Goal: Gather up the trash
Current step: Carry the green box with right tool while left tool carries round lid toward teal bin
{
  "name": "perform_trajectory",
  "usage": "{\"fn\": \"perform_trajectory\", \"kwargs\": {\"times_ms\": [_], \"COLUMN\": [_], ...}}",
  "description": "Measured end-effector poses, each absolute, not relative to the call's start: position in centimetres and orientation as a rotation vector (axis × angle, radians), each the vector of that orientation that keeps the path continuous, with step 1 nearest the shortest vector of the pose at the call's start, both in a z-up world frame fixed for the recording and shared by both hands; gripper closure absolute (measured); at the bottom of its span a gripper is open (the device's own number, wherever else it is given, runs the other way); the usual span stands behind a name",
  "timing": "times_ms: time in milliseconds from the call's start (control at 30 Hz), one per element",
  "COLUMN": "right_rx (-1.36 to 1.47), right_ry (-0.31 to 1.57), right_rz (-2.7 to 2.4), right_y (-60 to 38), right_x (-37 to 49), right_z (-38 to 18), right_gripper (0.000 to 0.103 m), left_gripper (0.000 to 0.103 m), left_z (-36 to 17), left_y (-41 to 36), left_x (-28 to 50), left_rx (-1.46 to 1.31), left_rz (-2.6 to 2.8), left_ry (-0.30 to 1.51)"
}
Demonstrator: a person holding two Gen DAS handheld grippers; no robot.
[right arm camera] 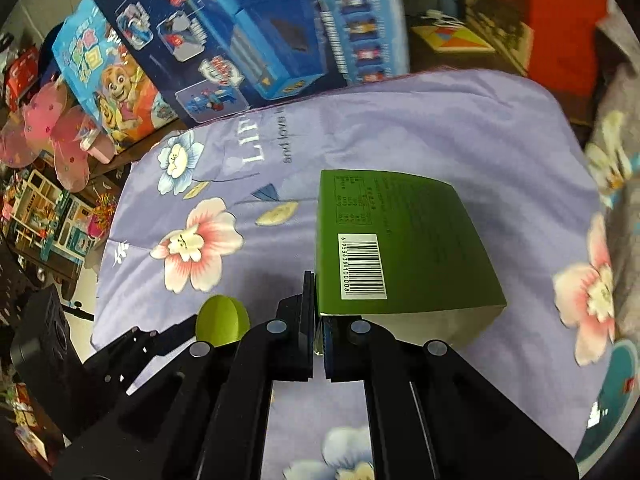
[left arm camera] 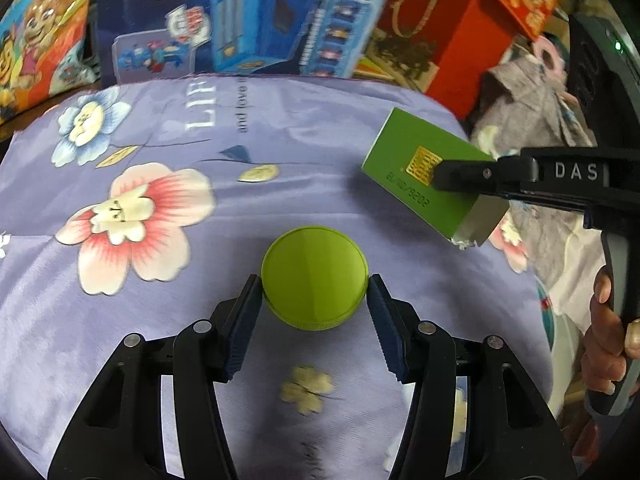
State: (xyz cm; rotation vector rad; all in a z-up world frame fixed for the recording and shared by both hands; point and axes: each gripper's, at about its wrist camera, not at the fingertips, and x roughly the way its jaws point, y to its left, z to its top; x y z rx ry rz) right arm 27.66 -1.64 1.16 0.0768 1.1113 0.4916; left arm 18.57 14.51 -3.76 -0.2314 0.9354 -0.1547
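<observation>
A round lime-green lid [left arm camera: 314, 276] sits between the pads of my left gripper [left arm camera: 314, 304], which is shut on it above the purple flowered cloth [left arm camera: 172, 208]. The lid also shows in the right wrist view [right arm camera: 222, 320]. My right gripper [right arm camera: 318, 320] is shut on the edge of an open green carton [right arm camera: 400, 248] with a barcode and holds it above the cloth. In the left wrist view the carton [left arm camera: 416, 176] hangs at the right, pinched by the right gripper [left arm camera: 438, 178].
Toy boxes [left arm camera: 248, 16] and a red gift bag [left arm camera: 452, 28] stand behind the cloth. A grey cloth [left arm camera: 532, 92] lies at the right. Pink toy wings [right arm camera: 52, 132] and a toy shelf [right arm camera: 48, 208] are at the left.
</observation>
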Motion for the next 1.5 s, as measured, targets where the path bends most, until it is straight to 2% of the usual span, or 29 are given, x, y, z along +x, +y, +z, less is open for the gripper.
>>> {"fn": "perform_trajectory", "kwargs": {"times_ms": [667,1100,1467,1500], "right_rx": [0.322,0.499,0.551,0.55], "right_ry": [1.005,1.032,1.112,1.114], "right_rz": [0.255,0.048,0.017,0.017], "right_y": [-25.8,-42.5,-46.9,-46.9], "right_x": [18.9,15.2,16.0,16.2], "right_z": [2.8,-2.8,-7.4,-7.6], "right_gripper": [0.1,0.099,0.099,0.096], "left_gripper": [0.048,0.048,0.048,0.048], "left_z": [-0.8,-2.1,-4.0,-4.1], "left_y": [-3.7,-16.9,-23.1,-23.5], "left_x": [15.4,15.9,17.1,17.2], "left_rx": [-0.016,0.122,0.134,0.133], "left_rz": [-0.408,-0.563,-0.599,-0.599], "left_ry": [0.934,0.994,1.052,1.055]}}
